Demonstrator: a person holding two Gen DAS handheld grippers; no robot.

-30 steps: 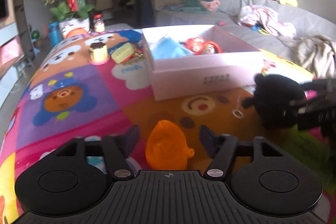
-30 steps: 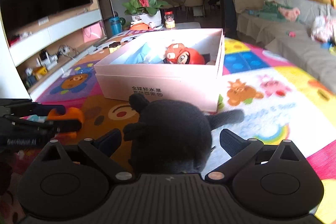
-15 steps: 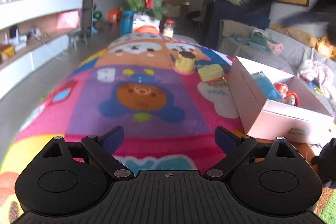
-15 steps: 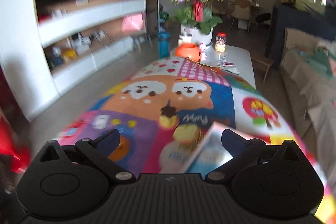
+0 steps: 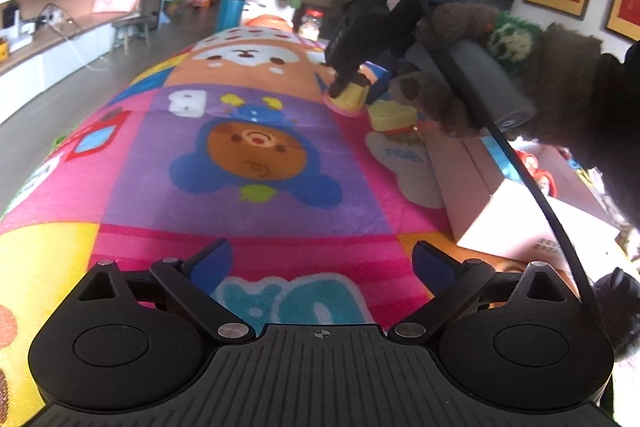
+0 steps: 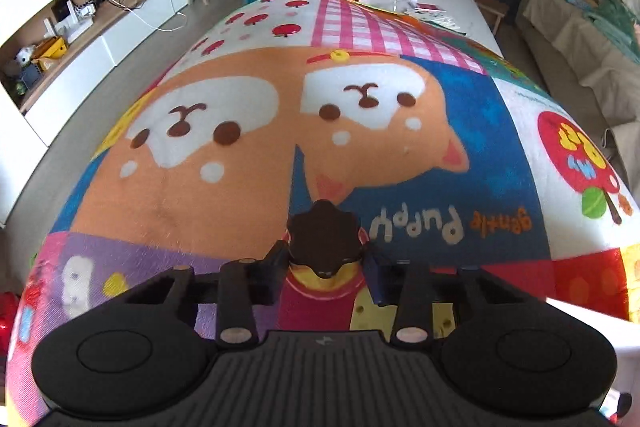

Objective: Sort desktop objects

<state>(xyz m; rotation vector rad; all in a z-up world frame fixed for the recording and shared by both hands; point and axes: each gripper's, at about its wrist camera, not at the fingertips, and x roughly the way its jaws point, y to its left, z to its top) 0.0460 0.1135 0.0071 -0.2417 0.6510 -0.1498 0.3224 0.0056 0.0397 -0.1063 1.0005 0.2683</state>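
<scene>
The right gripper (image 6: 325, 261) has its fingers closed on a pudding toy (image 6: 323, 239) at mid-worktop, near the pink box (image 5: 496, 203). The left gripper (image 5: 322, 261) hovers, fingers wide apart, holding nothing.

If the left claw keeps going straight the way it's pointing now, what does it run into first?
Probably nothing soon: the left claw is open and empty over the colourful blanket. The pudding toy and pink box lie to the right of that line, though depth is unclear.

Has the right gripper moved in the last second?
Yes. The right gripper went from the pink box up the mat to the pudding toy.
</scene>
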